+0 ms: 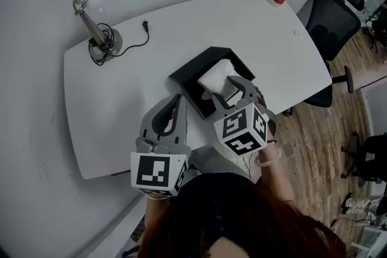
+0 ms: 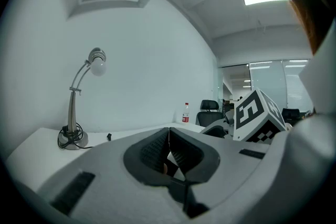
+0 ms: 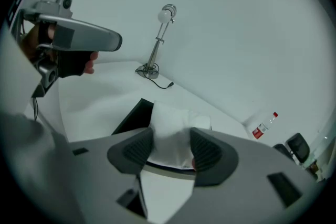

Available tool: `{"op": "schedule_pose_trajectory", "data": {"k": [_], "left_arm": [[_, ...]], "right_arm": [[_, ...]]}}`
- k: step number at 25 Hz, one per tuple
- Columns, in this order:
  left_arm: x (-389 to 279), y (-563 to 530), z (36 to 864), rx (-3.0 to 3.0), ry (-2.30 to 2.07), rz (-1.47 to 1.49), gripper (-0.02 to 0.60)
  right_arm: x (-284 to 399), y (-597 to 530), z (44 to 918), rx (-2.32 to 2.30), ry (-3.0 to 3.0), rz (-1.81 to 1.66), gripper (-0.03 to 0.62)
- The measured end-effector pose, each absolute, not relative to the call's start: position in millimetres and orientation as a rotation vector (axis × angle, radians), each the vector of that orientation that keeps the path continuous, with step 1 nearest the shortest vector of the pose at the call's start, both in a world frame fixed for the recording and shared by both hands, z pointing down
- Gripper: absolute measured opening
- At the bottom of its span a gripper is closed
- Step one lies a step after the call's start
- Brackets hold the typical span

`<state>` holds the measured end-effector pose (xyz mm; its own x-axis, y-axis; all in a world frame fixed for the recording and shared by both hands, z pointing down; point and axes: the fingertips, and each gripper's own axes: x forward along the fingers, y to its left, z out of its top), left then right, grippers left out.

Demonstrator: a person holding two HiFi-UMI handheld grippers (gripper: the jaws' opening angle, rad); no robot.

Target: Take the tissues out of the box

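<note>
Clamping a wad of tissues (image 3: 170, 123) between wide-set jaws: right hand-held gripper (image 3: 170, 148), black box (image 3: 131, 117) just below its tips. Alongside, left hand-held gripper (image 2: 169, 150): jaws closed together, nothing between.

Box: black and square with an open top and low walls (image 1: 188, 77)
Box pose: flat on the white table (image 1: 121, 99), turned cornerwise to the table's edges
Box place: near the middle of the table's near edge
Tissues: a white, soft, folded wad (image 1: 216, 78)
Tissues state: bunched upper part pinched between the pads of the right gripper (image 3: 170, 147), lower end inside the box
Tissues place: the box's right half
</note>
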<state>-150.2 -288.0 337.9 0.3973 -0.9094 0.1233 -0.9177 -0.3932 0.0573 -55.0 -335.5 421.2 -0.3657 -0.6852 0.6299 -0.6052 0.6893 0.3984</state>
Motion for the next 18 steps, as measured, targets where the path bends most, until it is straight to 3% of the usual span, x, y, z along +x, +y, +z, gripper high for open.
{"op": "schedule_pose_trajectory", "data": {"k": [18], "left_arm": [[-142, -215, 318, 2.576, -1.714, 0.082, 0.025]], "right_arm": [[-50, -282, 367, 1.126, -2.145, -0.329, 0.235]]}}
